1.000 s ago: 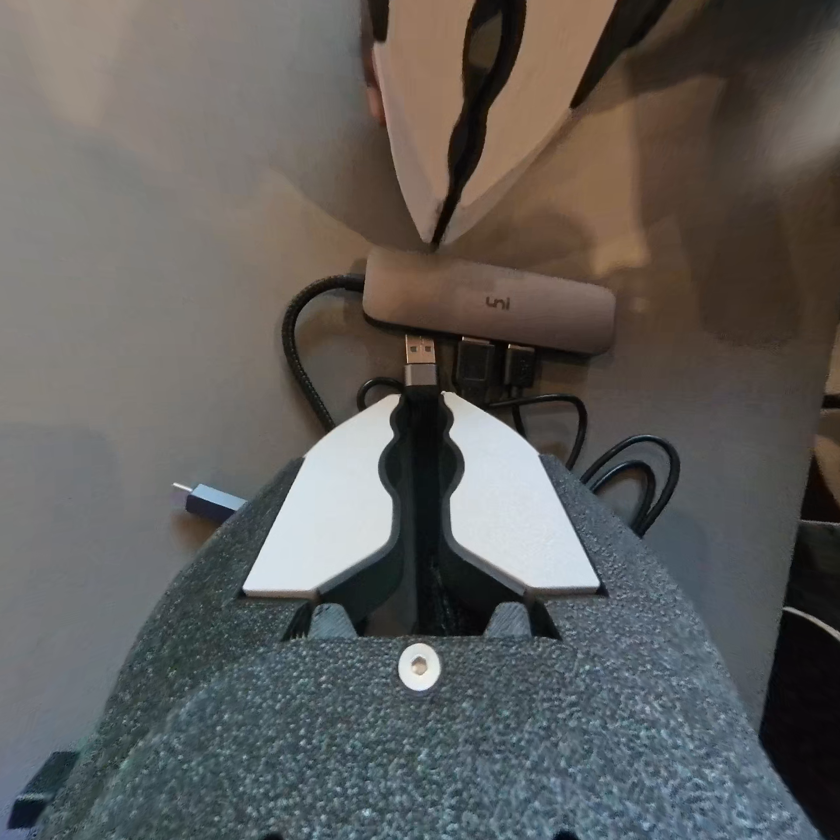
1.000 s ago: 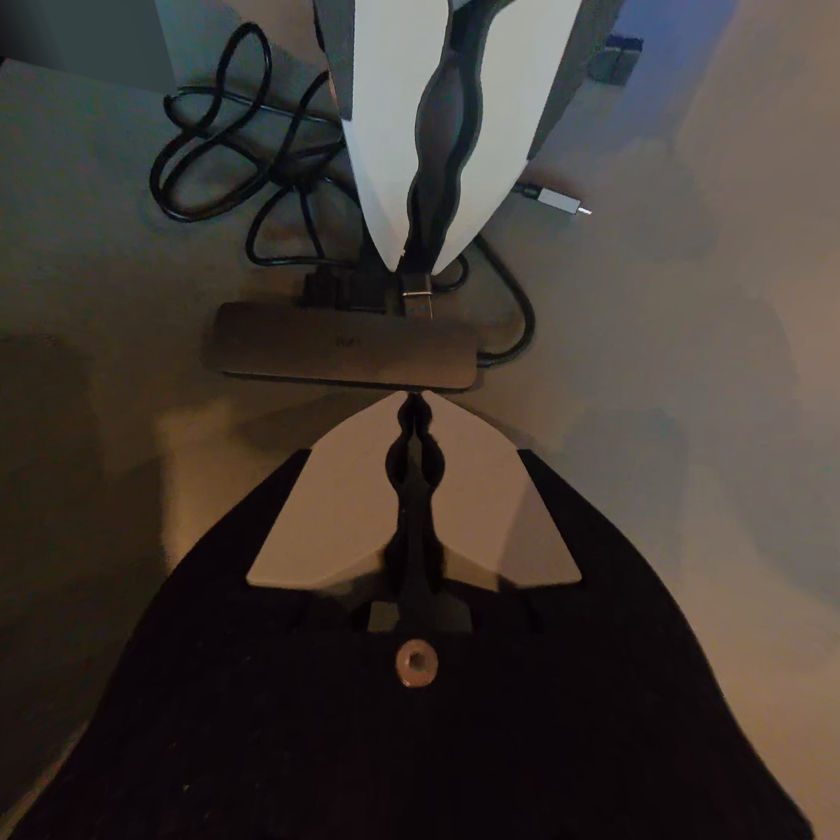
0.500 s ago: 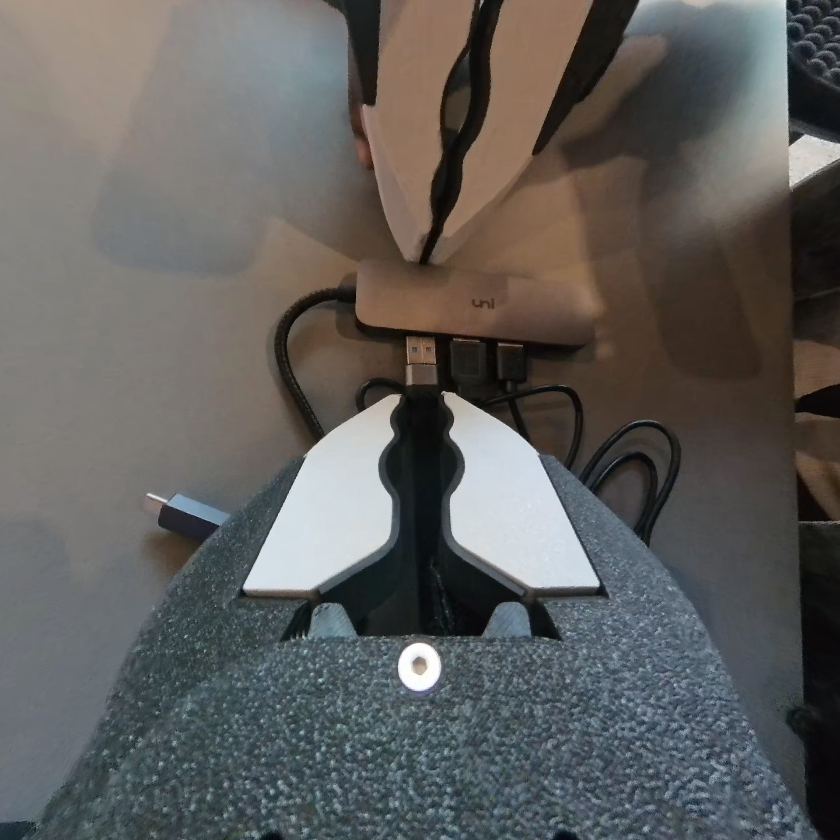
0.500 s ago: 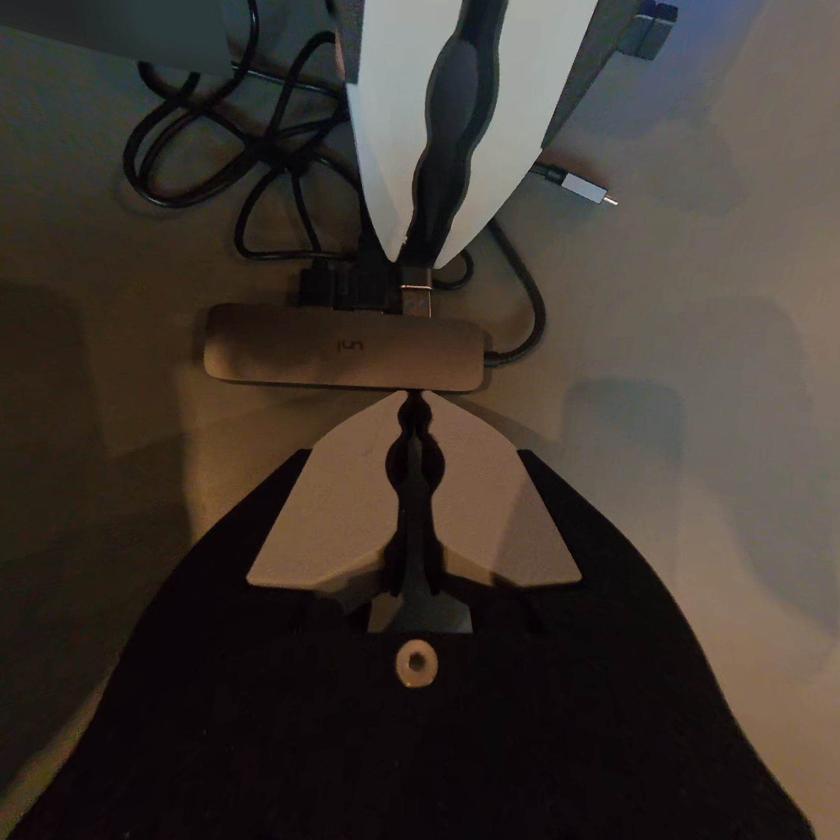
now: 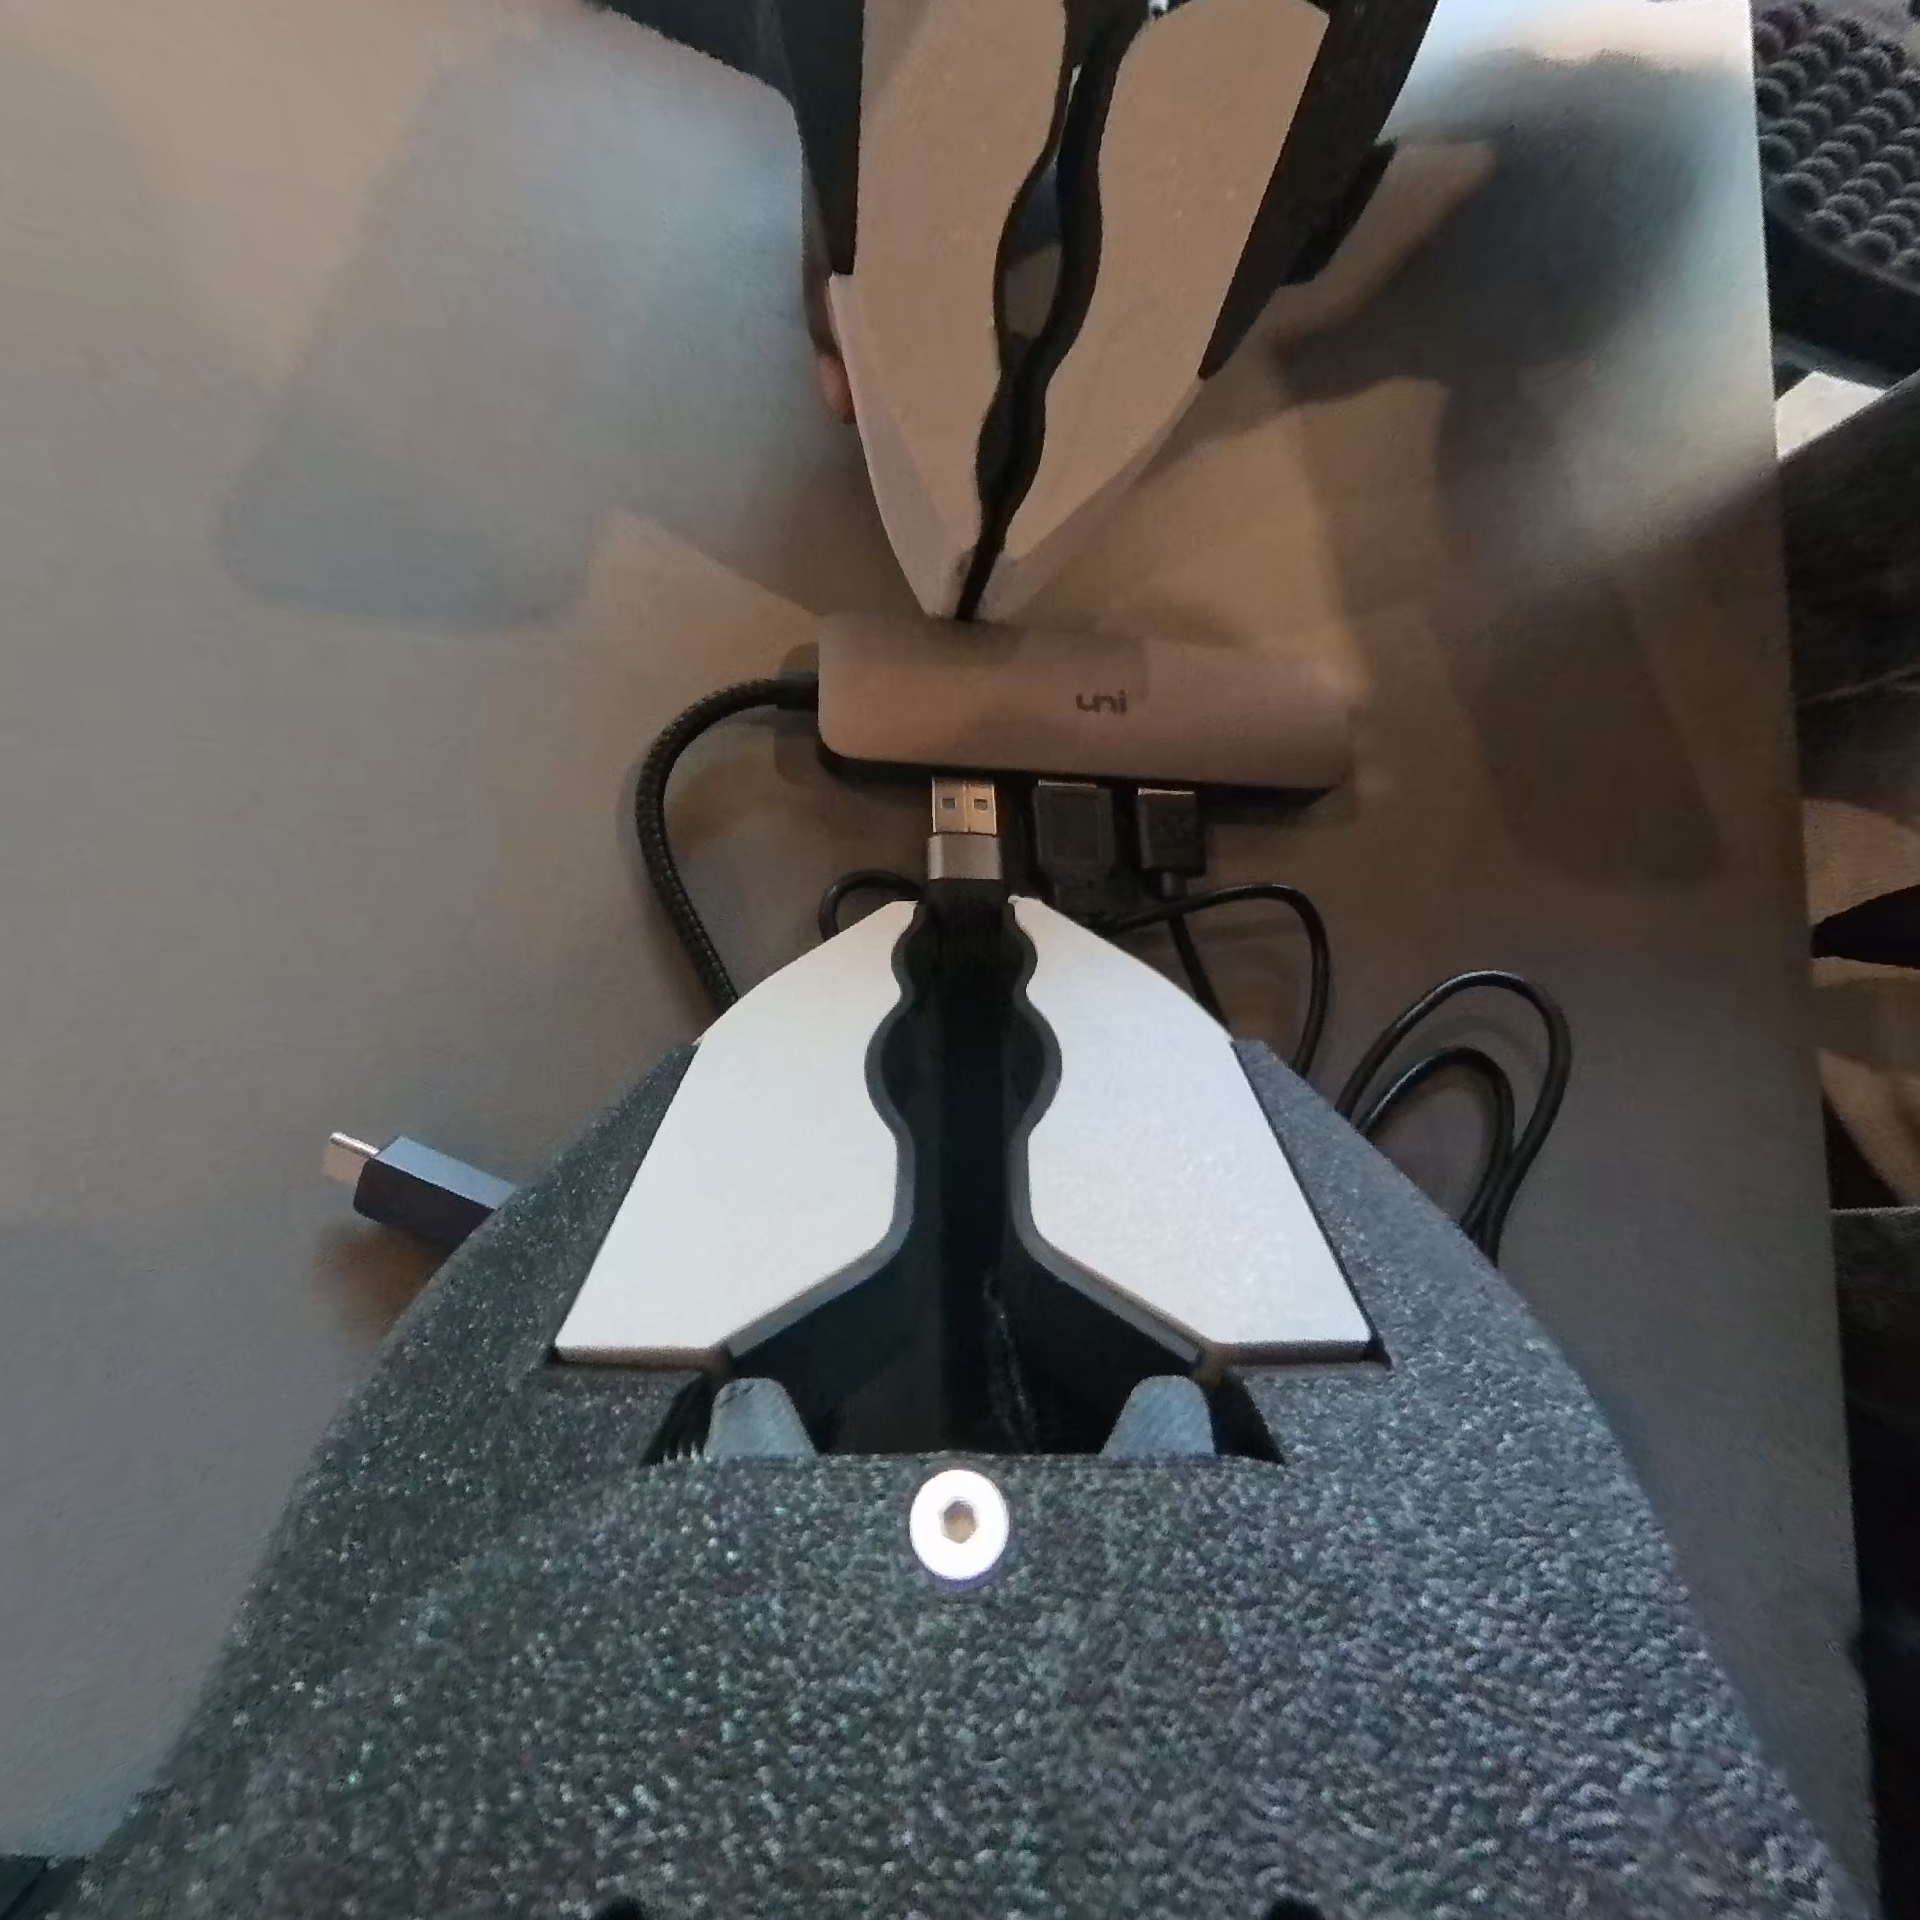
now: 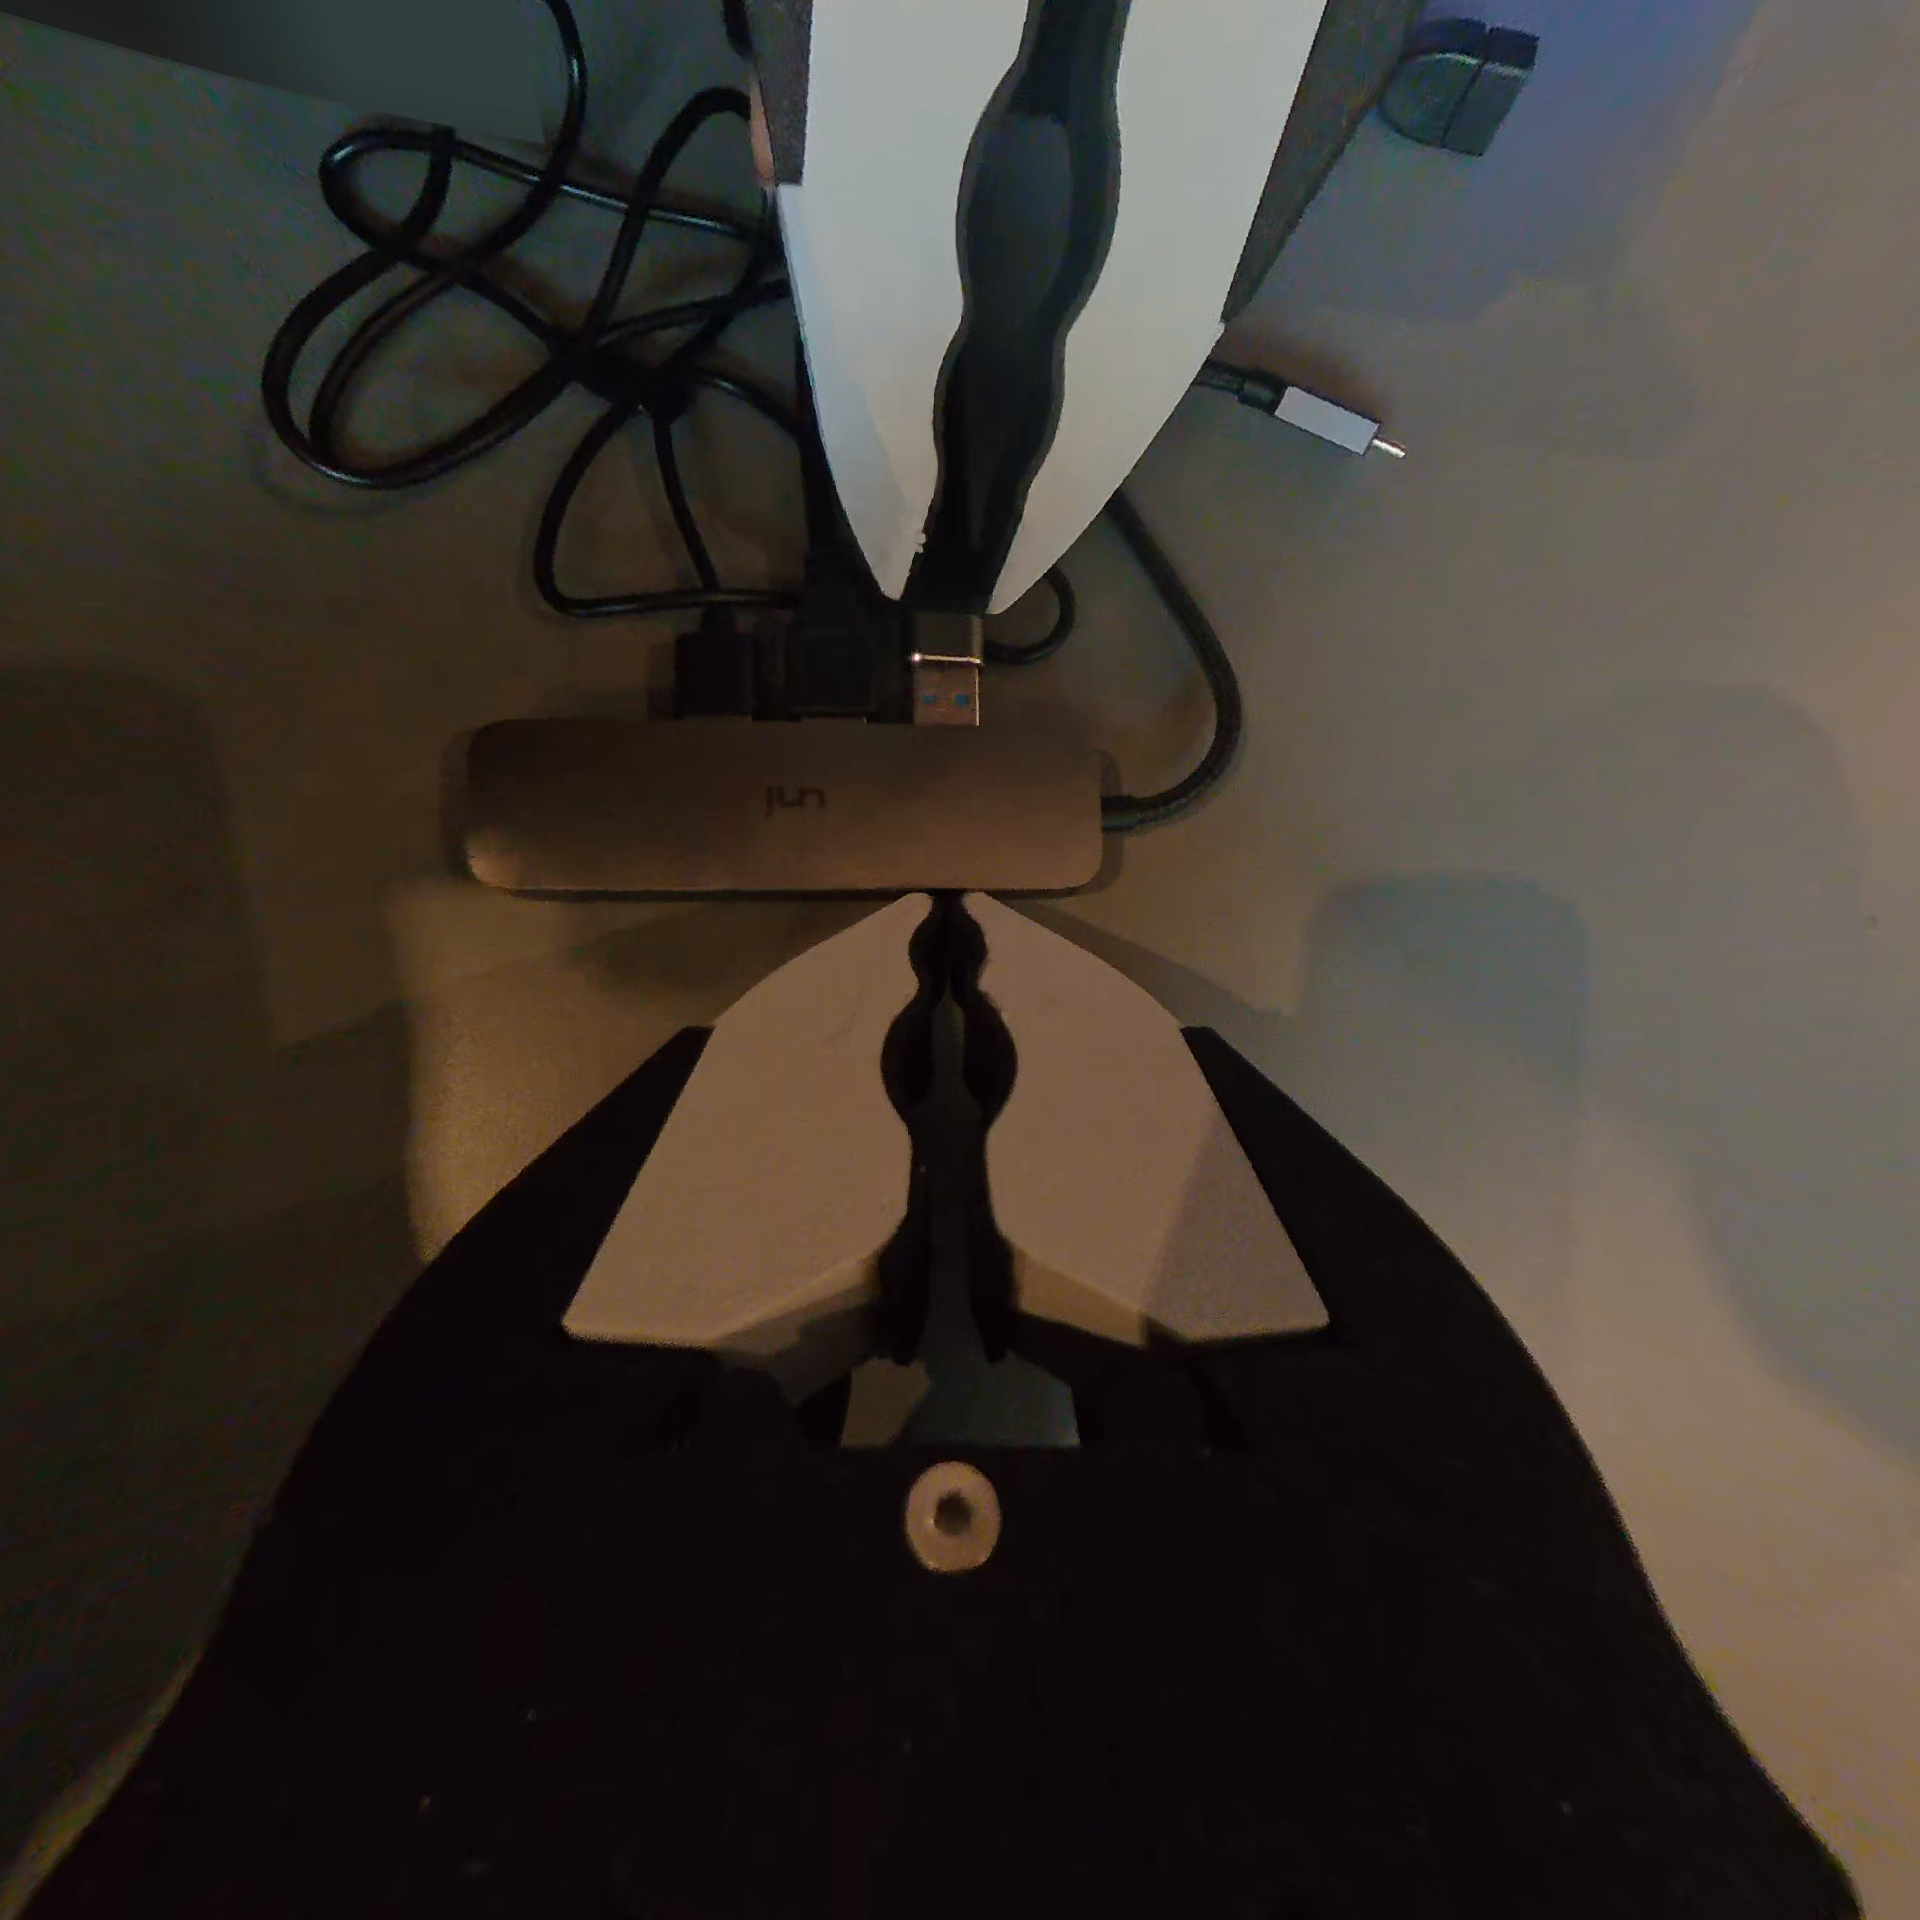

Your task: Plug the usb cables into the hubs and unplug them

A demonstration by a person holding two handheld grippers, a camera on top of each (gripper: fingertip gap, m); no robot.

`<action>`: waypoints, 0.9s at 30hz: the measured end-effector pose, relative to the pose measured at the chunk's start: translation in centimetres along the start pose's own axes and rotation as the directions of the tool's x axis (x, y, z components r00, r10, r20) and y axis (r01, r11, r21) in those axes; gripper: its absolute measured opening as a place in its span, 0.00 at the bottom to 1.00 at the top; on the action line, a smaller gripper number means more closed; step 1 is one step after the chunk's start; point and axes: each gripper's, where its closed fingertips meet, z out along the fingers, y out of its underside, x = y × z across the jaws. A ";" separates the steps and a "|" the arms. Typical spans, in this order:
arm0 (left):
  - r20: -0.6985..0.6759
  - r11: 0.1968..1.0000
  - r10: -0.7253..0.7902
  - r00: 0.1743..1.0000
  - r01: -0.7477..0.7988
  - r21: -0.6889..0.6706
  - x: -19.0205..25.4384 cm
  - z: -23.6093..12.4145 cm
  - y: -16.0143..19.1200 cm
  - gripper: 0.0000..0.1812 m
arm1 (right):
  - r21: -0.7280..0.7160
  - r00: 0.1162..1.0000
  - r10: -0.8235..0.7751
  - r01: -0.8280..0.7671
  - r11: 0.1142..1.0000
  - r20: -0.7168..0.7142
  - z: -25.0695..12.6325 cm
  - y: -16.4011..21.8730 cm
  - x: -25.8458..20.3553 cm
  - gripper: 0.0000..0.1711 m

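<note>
At frame centre, the left tongs point(image 5: 964, 902) gripped the USB plug point(image 5: 966, 808); the closed right tongs point(image 6: 943, 906) braced the hub point(image 6: 784, 805). A tilted plug might jam.

The flat grey metal hub point(image 5: 1081, 707) is showing a small darker mark on its top face, and beside it the silver-shelled USB plug with a grey collar point(image 5: 966, 821) is showing blue inside its tip in the right wrist view. Next to that plug, two black plugs point(image 5: 1075, 831) are trailing glossy black thin cables point(image 6: 468, 343) away from the hub, while a black braided cord point(image 5: 675, 852) is leaving the hub's end. Around the hub, the plain pale grey tabletop point(image 5: 364, 727) is looking warmer and tan under shadow, and the white-fingered gripper with a speckled dark grey body point(image 5: 964, 906) is facing the white-fingered gripper with a black body point(image 6: 943, 909).
</note>
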 end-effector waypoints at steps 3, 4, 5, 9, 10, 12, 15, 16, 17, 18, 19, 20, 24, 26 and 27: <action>0.009 0.999 0.008 1.000 -0.008 0.033 0.0 0.0 -0.1 0.07 | -0.002 1.000 -0.006 0.006 1.000 -0.003 0.0 0.0 0.0 0.00; 0.010 0.999 0.010 1.000 -0.010 0.040 0.0 0.0 -0.1 0.07 | -0.003 1.000 -0.008 0.008 1.000 -0.001 0.0 0.0 0.0 0.00; 0.005 0.999 0.008 1.000 -0.008 0.045 0.0 -0.1 -0.1 0.07 | -0.003 1.000 -0.008 0.008 1.000 0.002 0.0 0.0 0.0 0.00; -0.008 0.998 0.012 1.000 -0.012 0.059 0.3 -0.1 -0.2 0.07 | -0.006 1.000 -0.011 0.011 1.000 0.002 0.0 0.0 -0.1 0.00; -0.004 0.999 0.015 1.000 -0.014 0.051 0.3 0.0 -0.1 0.07 | -0.006 1.000 -0.013 0.013 1.000 0.000 0.0 0.0 -0.1 0.00; 0.009 0.999 0.029 1.000 -0.029 0.031 0.3 0.1 0.0 0.07 | -0.003 1.000 -0.006 0.006 1.000 0.002 0.0 0.0 0.0 0.00; 0.068 0.997 0.075 0.995 -0.074 -0.023 0.2 0.4 0.2 0.07 | 0.002 1.000 0.001 -0.001 1.000 0.006 0.0 0.0 0.0 0.00; 0.085 0.996 0.080 0.993 -0.077 -0.033 0.1 0.4 0.2 0.07 | 0.003 1.000 0.003 -0.003 1.000 0.007 0.0 -0.1 0.0 0.00; 0.097 0.996 0.080 0.992 -0.076 -0.041 0.1 0.4 0.2 0.07 | 0.004 1.000 0.004 -0.004 1.000 0.010 0.0 -0.1 0.0 0.00; 0.106 0.996 0.084 0.991 -0.080 -0.046 0.1 0.4 0.2 0.07 | 0.006 1.000 0.008 -0.008 1.000 0.015 0.0 -0.1 0.0 0.00; 0.109 0.996 0.086 0.990 -0.081 -0.048 0.1 0.4 0.2 0.07 | 0.009 1.000 0.015 -0.015 1.000 0.021 0.0 -0.1 0.0 0.00; 0.105 0.996 0.084 0.991 -0.080 -0.044 0.2 0.5 0.1 0.07 | 0.011 0.999 0.021 -0.021 1.000 0.027 0.0 -0.1 0.0 0.00; -0.058 0.990 -0.093 0.994 0.099 0.101 0.4 -0.2 -0.7 0.07 | 0.010 0.999 0.019 -0.019 1.000 0.038 0.0 0.0 -0.1 0.00; -0.103 0.977 -0.161 0.982 0.174 0.126 0.4 -0.3 -0.9 0.07 | 0.015 0.999 0.024 -0.024 1.000 0.035 0.0 -0.1 0.0 0.00; -0.080 0.981 -0.153 0.985 0.161 0.107 0.4 -0.2 -0.8 0.07 | 0.018 0.999 0.027 -0.028 0.999 0.033 0.0 -0.1 0.0 0.00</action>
